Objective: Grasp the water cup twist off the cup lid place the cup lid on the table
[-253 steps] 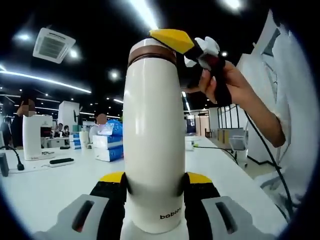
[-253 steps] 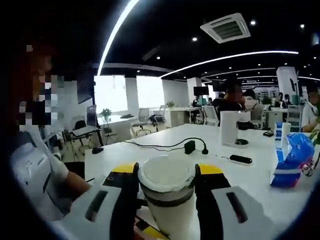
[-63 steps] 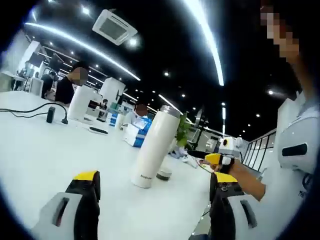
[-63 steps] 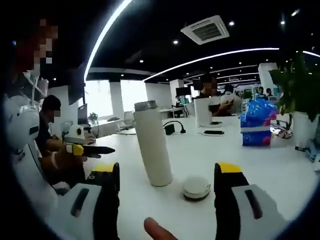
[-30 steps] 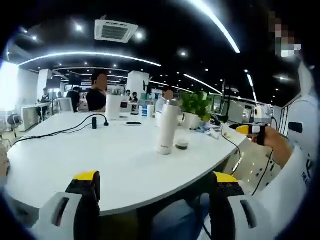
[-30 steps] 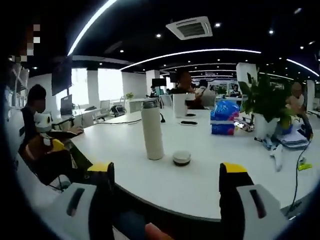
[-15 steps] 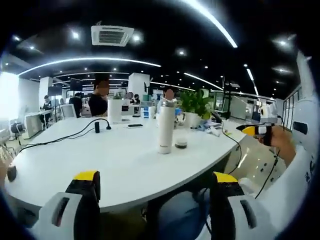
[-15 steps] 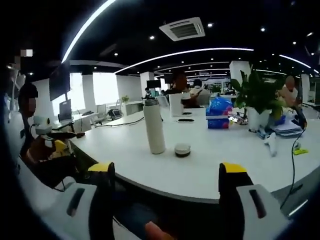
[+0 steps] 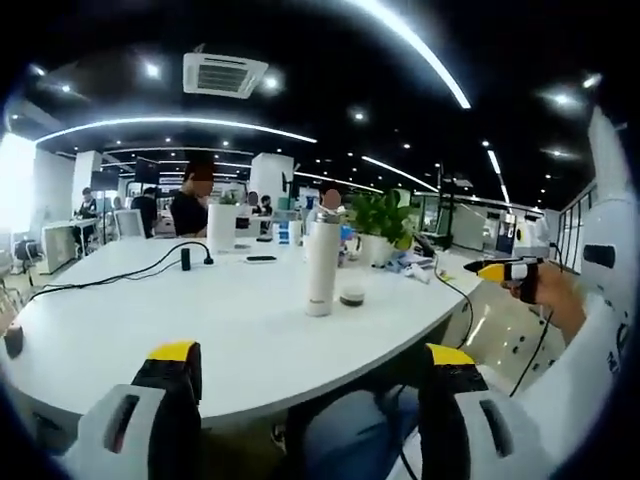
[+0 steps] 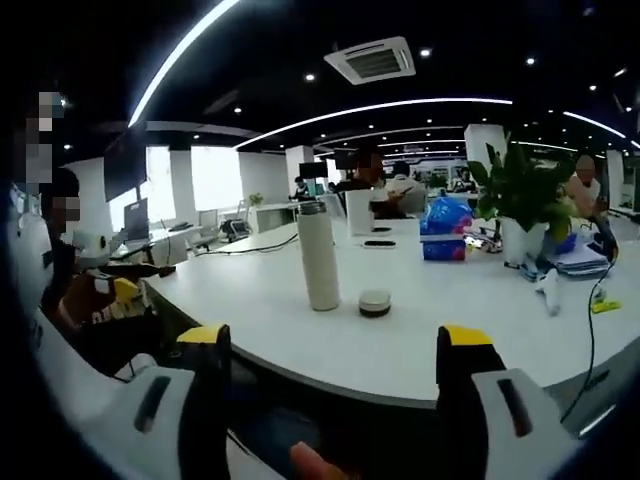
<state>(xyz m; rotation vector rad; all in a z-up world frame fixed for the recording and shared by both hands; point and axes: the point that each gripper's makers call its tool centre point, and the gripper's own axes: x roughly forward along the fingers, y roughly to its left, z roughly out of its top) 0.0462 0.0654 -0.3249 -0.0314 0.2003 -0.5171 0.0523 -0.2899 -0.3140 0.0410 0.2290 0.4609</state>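
The tall white water cup point(image 9: 322, 262) stands upright and uncapped on the white table point(image 9: 200, 330), and its round lid point(image 9: 352, 297) lies just beside its base. My left gripper point(image 9: 311, 352) is held off the table's near edge, open with nothing between the jaws. At the right a hand holds my right gripper point(image 9: 503, 269). In the right gripper view the cup point(image 10: 320, 258) and lid point(image 10: 375, 302) sit mid-table, well beyond my open right gripper point(image 10: 333, 335). The left gripper point(image 10: 118, 288) shows at the left, in a person's hand.
A black cable with an adapter point(image 9: 185, 258) trails across the table, near a white cylinder device point(image 9: 222, 226). A potted plant point(image 10: 520, 195), a blue packet point(image 10: 448, 230) and papers point(image 10: 575, 260) stand at the far right. People sit at the back.
Earlier the left gripper held the cup and the right gripper held its lid; both now rest on the table. Both grippers are open and have pulled back past the table edge.
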